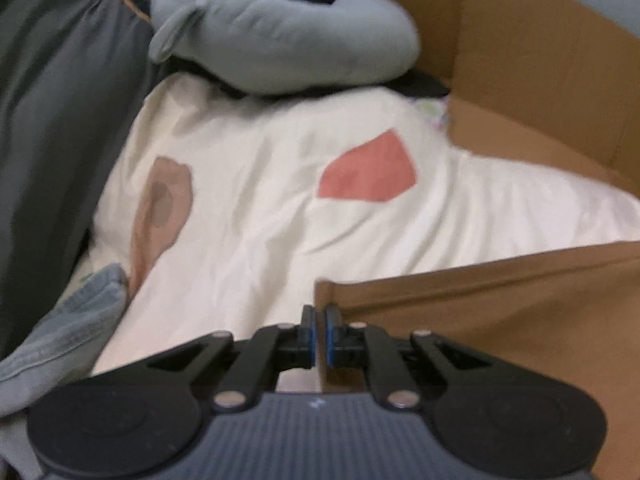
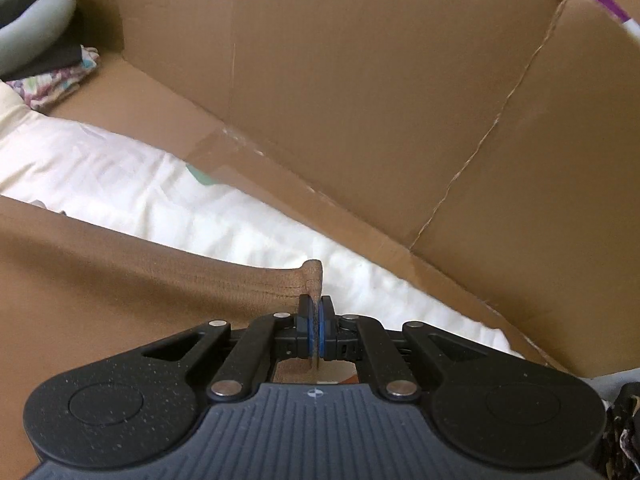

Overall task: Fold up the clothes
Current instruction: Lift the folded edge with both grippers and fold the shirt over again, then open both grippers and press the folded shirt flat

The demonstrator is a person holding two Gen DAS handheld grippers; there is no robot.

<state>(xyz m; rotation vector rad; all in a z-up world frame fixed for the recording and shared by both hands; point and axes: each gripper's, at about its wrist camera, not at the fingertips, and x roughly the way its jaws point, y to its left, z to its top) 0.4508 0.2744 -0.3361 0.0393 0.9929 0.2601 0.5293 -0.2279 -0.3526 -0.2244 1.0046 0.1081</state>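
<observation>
A brown knit garment (image 1: 500, 320) is stretched between both grippers. My left gripper (image 1: 319, 320) is shut on its left corner. My right gripper (image 2: 316, 322) is shut on its other corner, and the brown cloth (image 2: 120, 272) runs off to the left in that view. Below it lies a white sheet (image 1: 260, 200) with a red patch (image 1: 368, 172) and a tan patch (image 1: 160, 208); the sheet also shows in the right wrist view (image 2: 120, 168).
A cardboard box (image 2: 360, 80) stands open at the right, its flap (image 1: 540, 60) behind the sheet. A grey-blue rolled garment (image 1: 280, 40) lies at the back, a dark grey cloth (image 1: 52, 120) at the left, denim (image 1: 68, 332) at the lower left, patterned cloth (image 2: 56, 80) near the box.
</observation>
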